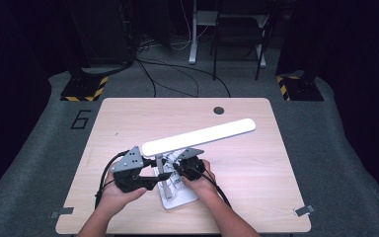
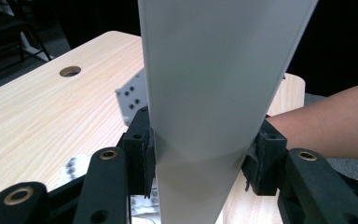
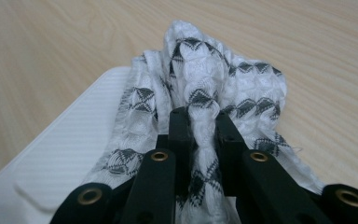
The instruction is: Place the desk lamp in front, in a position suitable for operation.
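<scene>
The left gripper (image 2: 198, 161) clamps the white lamp arm (image 2: 214, 93) between its 2 pads, just above the lamp base (image 1: 177, 197). The right gripper (image 3: 200, 135) pinches a bunched white cloth with a black diamond pattern (image 3: 205, 88), lying on that ribbed base. If the cloth drags hard, the base could likely slide, or the lamp head (image 1: 200, 137) could swing; a thin pinch may also slip.
</scene>
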A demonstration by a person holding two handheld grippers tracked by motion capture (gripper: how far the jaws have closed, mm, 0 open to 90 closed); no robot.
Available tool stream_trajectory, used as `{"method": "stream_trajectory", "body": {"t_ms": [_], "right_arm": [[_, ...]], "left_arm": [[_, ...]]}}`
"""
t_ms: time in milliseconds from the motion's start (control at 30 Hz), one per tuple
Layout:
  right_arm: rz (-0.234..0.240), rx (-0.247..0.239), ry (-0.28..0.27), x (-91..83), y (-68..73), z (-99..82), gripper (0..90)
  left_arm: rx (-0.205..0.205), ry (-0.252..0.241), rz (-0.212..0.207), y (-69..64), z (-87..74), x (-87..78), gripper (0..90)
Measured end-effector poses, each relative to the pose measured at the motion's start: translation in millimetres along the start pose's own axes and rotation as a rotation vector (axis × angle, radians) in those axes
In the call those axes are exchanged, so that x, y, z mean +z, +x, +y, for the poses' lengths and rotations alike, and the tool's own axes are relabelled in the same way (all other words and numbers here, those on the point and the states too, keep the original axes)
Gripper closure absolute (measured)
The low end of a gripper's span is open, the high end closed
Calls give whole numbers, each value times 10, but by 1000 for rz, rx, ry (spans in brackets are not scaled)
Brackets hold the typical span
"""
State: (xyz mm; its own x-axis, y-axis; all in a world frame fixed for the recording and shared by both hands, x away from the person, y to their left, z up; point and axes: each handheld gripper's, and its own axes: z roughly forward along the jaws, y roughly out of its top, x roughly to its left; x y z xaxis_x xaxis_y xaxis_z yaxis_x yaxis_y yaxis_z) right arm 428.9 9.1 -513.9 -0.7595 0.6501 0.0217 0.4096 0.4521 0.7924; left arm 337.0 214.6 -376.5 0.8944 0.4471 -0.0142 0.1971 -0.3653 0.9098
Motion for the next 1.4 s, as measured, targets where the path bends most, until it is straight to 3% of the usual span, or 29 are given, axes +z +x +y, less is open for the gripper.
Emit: {"method": "stream_trajectory", "body": {"t_ms": [167,600,700,800,867,967,1100,1300,1400], "right_arm": [[-2,-59,-4,-163,132,-136,807],[70,-88,-6,-535,343,-442,808],[84,-103,32,-620,373,-459,808],[87,-126,45,-634,360,-436,808],[83,-117,40,-632,350,-413,807],[86,-88,4,-637,327,-332,807],[132,-40,-46,-560,301,-217,807],[193,-30,-23,-355,334,-131,807],[219,-41,20,-252,355,-112,806]], "left_arm": [[1,4,-8,8,3,-2,526],[2,4,-12,10,3,2,525],[1,1,-16,14,1,1,526],[3,-3,-24,19,-3,3,525],[4,-6,-26,19,-5,4,525],[6,-7,-28,22,-4,2,525],[10,-1,-45,18,1,2,525],[16,4,-60,21,-1,-12,525],[17,-1,-57,18,-6,-10,524]]}}
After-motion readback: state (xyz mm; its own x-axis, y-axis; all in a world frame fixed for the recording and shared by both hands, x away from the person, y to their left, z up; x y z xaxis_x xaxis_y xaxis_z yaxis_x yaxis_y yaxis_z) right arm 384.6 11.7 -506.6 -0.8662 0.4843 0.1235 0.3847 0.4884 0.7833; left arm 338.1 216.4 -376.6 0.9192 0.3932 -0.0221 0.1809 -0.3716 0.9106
